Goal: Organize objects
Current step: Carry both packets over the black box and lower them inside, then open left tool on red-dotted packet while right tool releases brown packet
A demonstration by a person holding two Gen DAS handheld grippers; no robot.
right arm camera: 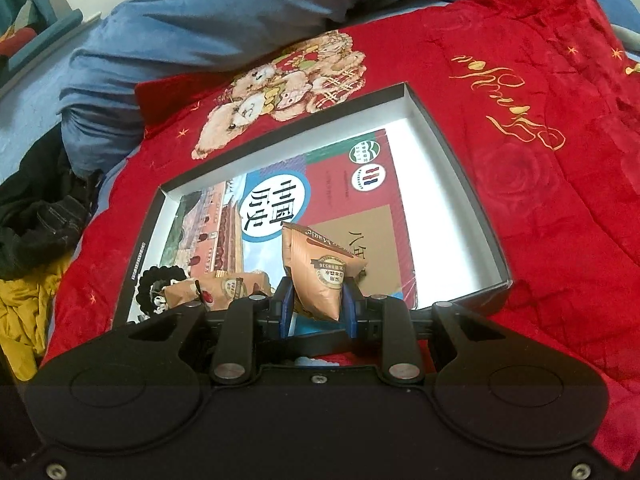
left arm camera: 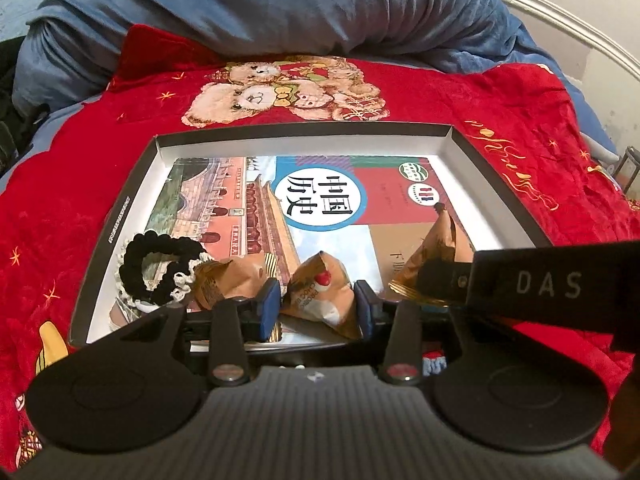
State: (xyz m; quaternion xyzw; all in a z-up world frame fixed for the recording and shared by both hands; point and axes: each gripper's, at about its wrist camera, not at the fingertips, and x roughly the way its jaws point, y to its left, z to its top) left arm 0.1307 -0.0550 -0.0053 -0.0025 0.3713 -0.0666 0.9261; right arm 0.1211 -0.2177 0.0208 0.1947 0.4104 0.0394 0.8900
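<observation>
Red quilt (left arm camera: 520,168), box (left arm camera: 304,142) on the bed, three snack packs over it — two of them between jaws.

Soft bedding is the main risk: the box sits on a yielding quilt, so a push on its rim could tip it and slide the book (left arm camera: 320,196), the hair tie (left arm camera: 160,268) and the loose pack (left arm camera: 228,280) lying inside. Right gripper (right arm camera: 316,300) tilts down over the box's near edge, jaws clamped on a puffy pack (right arm camera: 316,272) held upright above the book — its slick wrapper could squirt out, I judge. Left gripper (left arm camera: 316,304) also slopes down, jaws partly apart, straddling the middle pack (left arm camera: 320,292) on the book without clear squeeze; closing off-centre may only nudge it.
</observation>
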